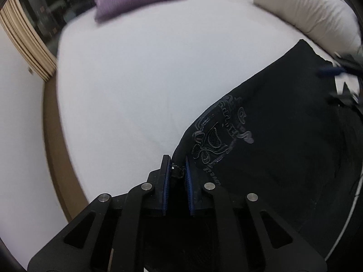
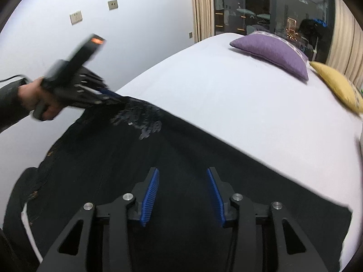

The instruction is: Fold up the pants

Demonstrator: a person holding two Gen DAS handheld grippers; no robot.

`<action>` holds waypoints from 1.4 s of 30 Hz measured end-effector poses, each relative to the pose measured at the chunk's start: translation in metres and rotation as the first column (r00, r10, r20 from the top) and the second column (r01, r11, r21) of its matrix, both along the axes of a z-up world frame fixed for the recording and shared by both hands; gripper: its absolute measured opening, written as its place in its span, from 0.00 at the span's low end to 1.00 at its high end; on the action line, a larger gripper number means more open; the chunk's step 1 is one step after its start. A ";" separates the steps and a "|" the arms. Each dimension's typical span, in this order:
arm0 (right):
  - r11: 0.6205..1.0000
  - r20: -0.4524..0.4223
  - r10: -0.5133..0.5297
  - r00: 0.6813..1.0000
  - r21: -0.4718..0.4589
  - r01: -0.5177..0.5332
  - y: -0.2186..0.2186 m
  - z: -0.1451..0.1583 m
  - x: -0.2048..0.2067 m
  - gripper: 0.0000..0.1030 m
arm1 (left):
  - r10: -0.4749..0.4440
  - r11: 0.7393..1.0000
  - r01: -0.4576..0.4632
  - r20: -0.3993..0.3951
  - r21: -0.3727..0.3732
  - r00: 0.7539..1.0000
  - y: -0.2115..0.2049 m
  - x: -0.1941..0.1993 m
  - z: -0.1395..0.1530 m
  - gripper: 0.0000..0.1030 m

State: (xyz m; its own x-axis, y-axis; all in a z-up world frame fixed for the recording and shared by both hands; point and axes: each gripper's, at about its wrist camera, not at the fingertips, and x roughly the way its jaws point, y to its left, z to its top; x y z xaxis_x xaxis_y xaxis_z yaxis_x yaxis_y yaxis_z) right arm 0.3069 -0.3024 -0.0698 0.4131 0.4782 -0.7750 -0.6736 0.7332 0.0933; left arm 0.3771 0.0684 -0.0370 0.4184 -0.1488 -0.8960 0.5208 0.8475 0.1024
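Black pants [image 1: 283, 136] with a grey embroidered emblem [image 1: 217, 136] lie across the white bed [image 1: 136, 79]. My left gripper [image 1: 178, 172] is shut on the pants' edge by a small zipper pull, near the emblem. In the right wrist view the pants [image 2: 181, 158] spread under my right gripper [image 2: 182, 181], which is open and empty just above the cloth. The left gripper [image 2: 118, 98], held by a hand, shows blurred there, pinching the pants' corner at the left. The right gripper shows blurred at the right edge of the left wrist view [image 1: 335, 71].
A purple cushion [image 2: 272, 52] and a yellow cushion [image 2: 338, 86] lie at the far side of the bed. A white pillow [image 1: 306, 9] lies beyond the pants. A wall with sockets [image 2: 77, 18], curtains [image 2: 202, 6] and a dark window border the bed.
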 end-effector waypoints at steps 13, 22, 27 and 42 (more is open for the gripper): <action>0.976 -0.025 0.110 0.994 -0.184 -0.113 0.064 -0.020 0.063 0.45 | -0.031 0.999 0.032 0.207 -0.001 0.978 -0.010 -0.067 0.041 0.10; 0.994 -0.142 0.062 0.988 -0.078 -0.074 0.061 -0.014 0.062 0.07 | 0.011 0.999 0.000 0.216 -0.051 0.976 -0.015 -0.063 0.033 0.10; 0.990 -0.290 -0.041 0.956 0.120 0.079 0.052 -0.003 0.048 0.05 | 0.037 0.997 -0.021 0.225 -0.071 0.974 -0.015 -0.070 0.037 0.10; 0.992 -0.099 0.106 0.989 -0.065 -0.112 0.048 0.029 -0.098 0.04 | -0.046 0.994 0.069 0.248 -0.087 0.968 -0.018 -0.197 0.060 0.10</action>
State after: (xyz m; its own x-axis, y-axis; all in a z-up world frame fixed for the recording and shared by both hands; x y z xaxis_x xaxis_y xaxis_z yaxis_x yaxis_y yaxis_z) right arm 0.2089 -0.2547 -0.0409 0.2841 0.4593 -0.8416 -0.7404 0.6628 0.1118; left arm 0.1802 0.0505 0.0226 0.6116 -0.2582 -0.7479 0.5380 0.8288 0.1538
